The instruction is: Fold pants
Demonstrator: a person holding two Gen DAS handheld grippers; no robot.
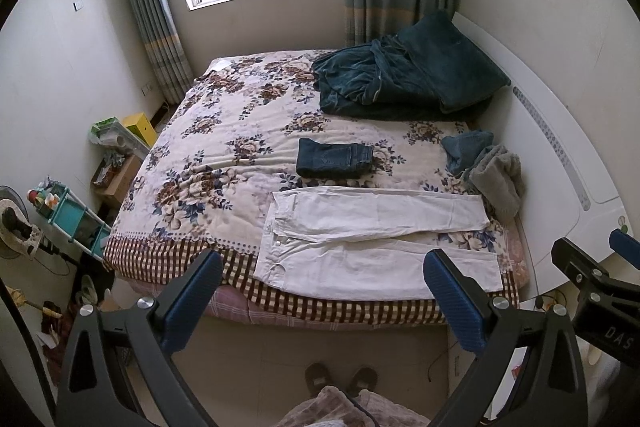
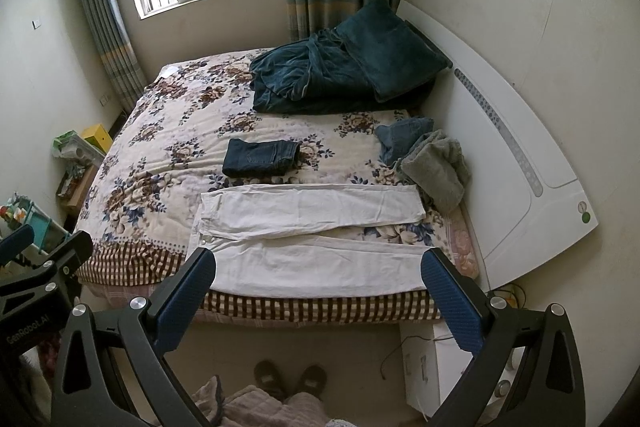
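White pants (image 1: 372, 239) (image 2: 312, 231) lie flat along the near edge of the bed, waist to the left, the two legs spread slightly apart toward the right. My left gripper (image 1: 324, 267) hangs open above the floor in front of the bed, nothing between its blue fingers (image 1: 192, 299). My right gripper (image 2: 318, 267) is open too and equally empty, level with the pants' near leg. It also shows at the right edge of the left wrist view as the right gripper (image 1: 588, 247). A folded pair of dark jeans (image 1: 334, 158) (image 2: 260, 157) rests behind the white pants.
The bed (image 1: 224, 155) has a floral cover. A dark teal blanket pile (image 1: 404, 75) sits near the white headboard (image 1: 560, 163). Blue and grey garments (image 1: 488, 167) lie crumpled at the right. Cluttered shelves (image 1: 72, 215) stand at the left. A person's slippered feet (image 1: 340, 379) stand below.
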